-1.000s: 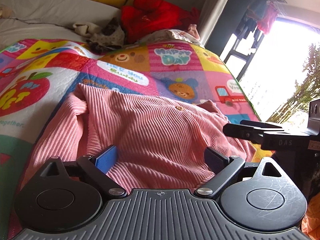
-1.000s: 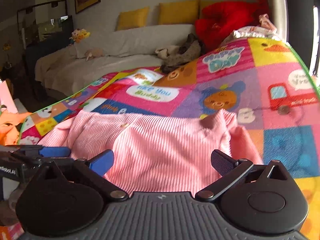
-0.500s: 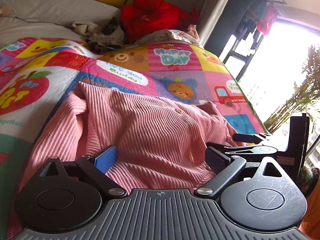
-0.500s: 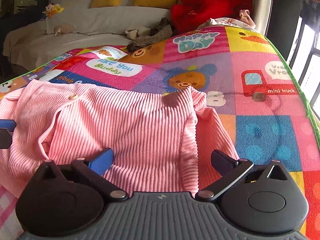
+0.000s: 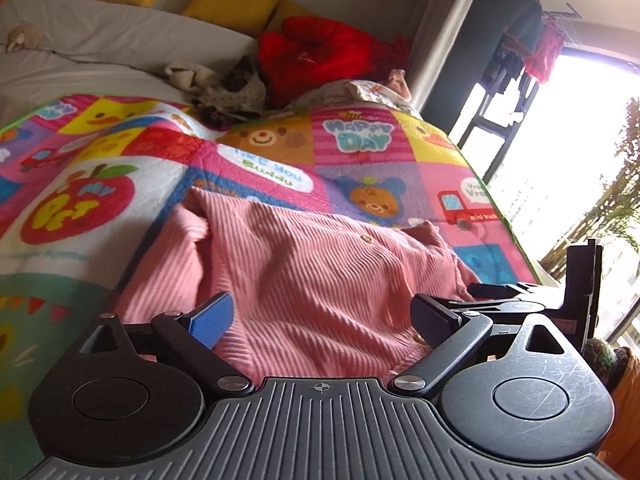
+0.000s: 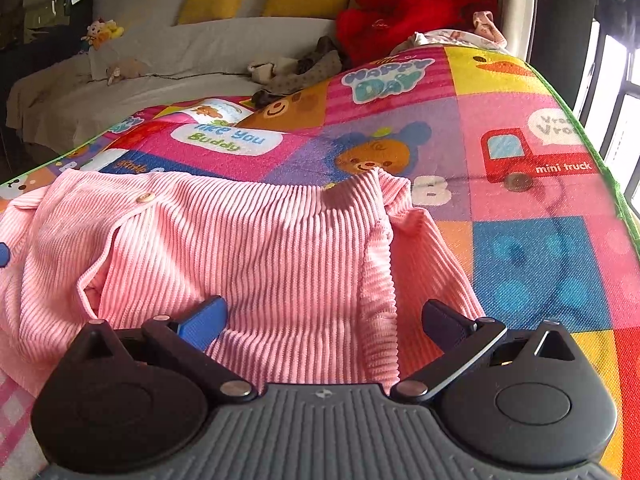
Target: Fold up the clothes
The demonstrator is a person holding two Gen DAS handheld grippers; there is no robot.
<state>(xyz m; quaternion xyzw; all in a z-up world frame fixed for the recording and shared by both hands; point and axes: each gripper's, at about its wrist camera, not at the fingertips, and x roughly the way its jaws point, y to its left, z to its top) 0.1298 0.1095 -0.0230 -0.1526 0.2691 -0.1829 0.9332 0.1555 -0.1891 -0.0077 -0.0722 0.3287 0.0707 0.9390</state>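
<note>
Over the last second my right gripper [image 6: 324, 318] has swung in from the side and come low over the pink cardigan [image 6: 248, 248], so both tools now line up at its near hem, ready, I judge, for a grab. Both sets of jaws stand released, pinching nothing. The cardigan lies flat on the patchwork blanket [image 6: 540, 264] straight ahead of my left gripper [image 5: 320, 316], its hem between and beneath both jaws.
</note>
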